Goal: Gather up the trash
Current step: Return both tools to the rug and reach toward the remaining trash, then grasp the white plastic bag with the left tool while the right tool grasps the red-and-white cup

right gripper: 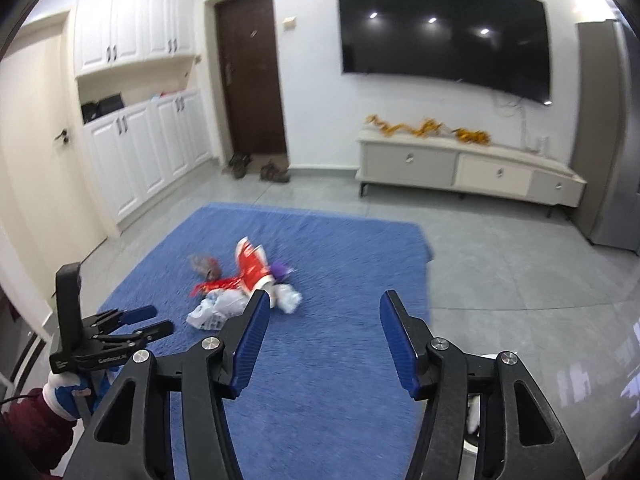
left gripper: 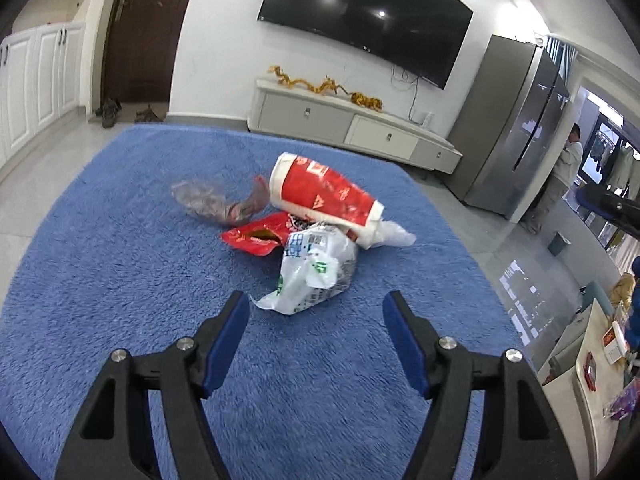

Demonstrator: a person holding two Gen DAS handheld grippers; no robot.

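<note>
Left gripper (left gripper: 316, 314): jaws stand wide, nothing between the pads, poised over the rug (left gripper: 120, 280) just short of the trash. Right gripper (right gripper: 324, 320): jaws likewise wide and empty, set farther back from the trash.

Trash lies in one heap near the middle of the rug. The left view resolves it: a white bag (left gripper: 316, 272) nearest the gripper, a red wrapper (left gripper: 256, 238) touching it on the far side, a red-and-white cup (left gripper: 324, 194) lying tilted across both, and a clear crumpled wrapper (left gripper: 204, 200) beside the cup toward the door (left gripper: 148, 28). The right view blurs the same heap (right gripper: 244, 284), but adds a purple scrap (right gripper: 281, 269) behind the cup.

Only the right view shows the left gripper from outside, at the rug's left edge, held by a gloved hand (right gripper: 66, 394) in a dark red sleeve. Only the left view shows a person (left gripper: 564, 168) standing beyond the fridge (left gripper: 512, 128), well apart from the rug.
</note>
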